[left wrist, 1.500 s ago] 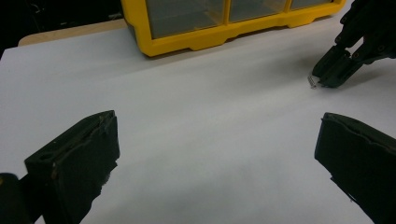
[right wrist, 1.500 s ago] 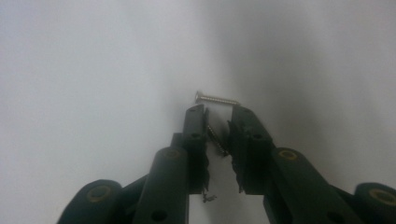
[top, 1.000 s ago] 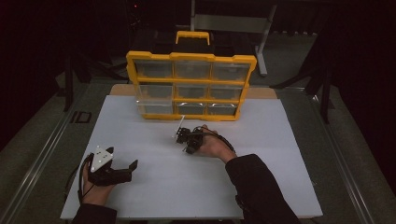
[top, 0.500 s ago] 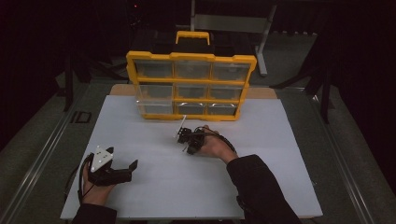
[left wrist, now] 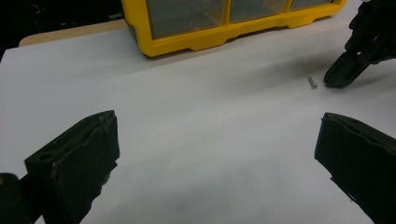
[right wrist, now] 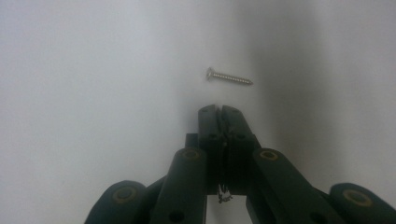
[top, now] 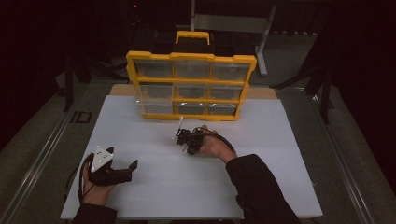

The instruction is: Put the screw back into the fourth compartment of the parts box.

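Observation:
A small silver screw [right wrist: 229, 77] lies on the white board, just beyond the tips of my right gripper [right wrist: 219, 110]. That gripper's jaws are pressed together with nothing between them. In the high view the right gripper [top: 183, 140] rests on the board in front of the yellow organizer [top: 191, 86]. The left gripper view shows the same screw [left wrist: 312, 83] beside the right gripper [left wrist: 343, 74]. My left gripper [top: 130, 170] sits at the near left of the board. Its jaws stand wide apart around bare board [left wrist: 215, 154].
The yellow organizer [left wrist: 224, 28] has several clear drawers and a handle on top, and stands upright at the far edge of the white board [top: 261, 158]. Metal rails run along both sides of the table. The surroundings are dark.

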Available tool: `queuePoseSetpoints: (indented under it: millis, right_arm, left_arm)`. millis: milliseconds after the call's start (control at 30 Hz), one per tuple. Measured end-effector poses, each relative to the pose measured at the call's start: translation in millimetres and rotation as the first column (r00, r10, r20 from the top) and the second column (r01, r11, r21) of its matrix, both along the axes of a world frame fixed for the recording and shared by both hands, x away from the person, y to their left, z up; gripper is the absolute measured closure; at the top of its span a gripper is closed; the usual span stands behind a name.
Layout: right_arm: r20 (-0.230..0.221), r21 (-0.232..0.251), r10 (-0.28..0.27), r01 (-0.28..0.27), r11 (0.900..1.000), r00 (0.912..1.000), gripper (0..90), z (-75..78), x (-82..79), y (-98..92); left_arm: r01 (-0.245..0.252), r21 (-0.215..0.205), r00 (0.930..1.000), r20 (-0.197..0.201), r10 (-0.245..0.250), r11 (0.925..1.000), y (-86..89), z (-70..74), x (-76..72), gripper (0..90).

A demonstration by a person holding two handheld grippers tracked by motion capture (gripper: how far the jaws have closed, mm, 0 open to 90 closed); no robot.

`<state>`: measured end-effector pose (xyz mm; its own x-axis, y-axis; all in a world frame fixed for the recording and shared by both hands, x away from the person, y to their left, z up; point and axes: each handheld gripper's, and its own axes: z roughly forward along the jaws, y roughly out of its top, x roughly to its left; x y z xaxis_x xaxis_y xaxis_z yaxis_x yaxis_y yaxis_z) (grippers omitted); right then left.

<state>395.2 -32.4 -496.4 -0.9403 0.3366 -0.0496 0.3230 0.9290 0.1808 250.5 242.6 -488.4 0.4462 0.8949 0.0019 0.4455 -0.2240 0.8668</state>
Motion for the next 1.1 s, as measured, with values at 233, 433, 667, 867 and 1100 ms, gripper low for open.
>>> queuePoseSetpoints:
  millis: [233, 433, 667, 867, 1100]
  right_arm:
    - [-0.006, 0.0, 0.007, -0.007, 1.0, 1.0, 87.5, 0.9, 0.3, -0.3]
    - [-0.003, 0.015, 0.018, -0.018, 1.0, 0.9998, 87.5, 7.5, 0.2, -1.5]
    - [0.001, 0.034, 0.025, -0.025, 0.999, 0.9997, 87.5, 18.8, -0.3, -2.5]
    - [0.015, 0.038, 0.039, -0.039, 0.999, 0.9991, 87.5, 29.0, -1.9, -0.9]
    - [0.025, 0.052, 0.054, -0.055, 0.997, 0.9982, 87.5, 43.0, -3.1, 0.3]
  left_arm:
    - [-0.001, 0.001, 1.0, 0.001, 0.001, 1.0, 0.2, 0.1, -0.1, 0.6]
    - [0.0, -0.001, 1.0, 0.002, 0.0, 1.0, 0.0, 0.1, -0.1, 0.6]
    - [0.0, 0.0, 1.0, 0.001, 0.0, 1.0, -0.1, -0.1, 0.0, 0.6]
    - [-0.002, -0.003, 1.0, 0.0, 0.002, 1.0, 0.2, -0.1, -0.1, 0.6]
    - [0.001, 0.0, 1.0, 0.0, -0.001, 1.0, 0.1, -0.3, 0.2, 0.6]
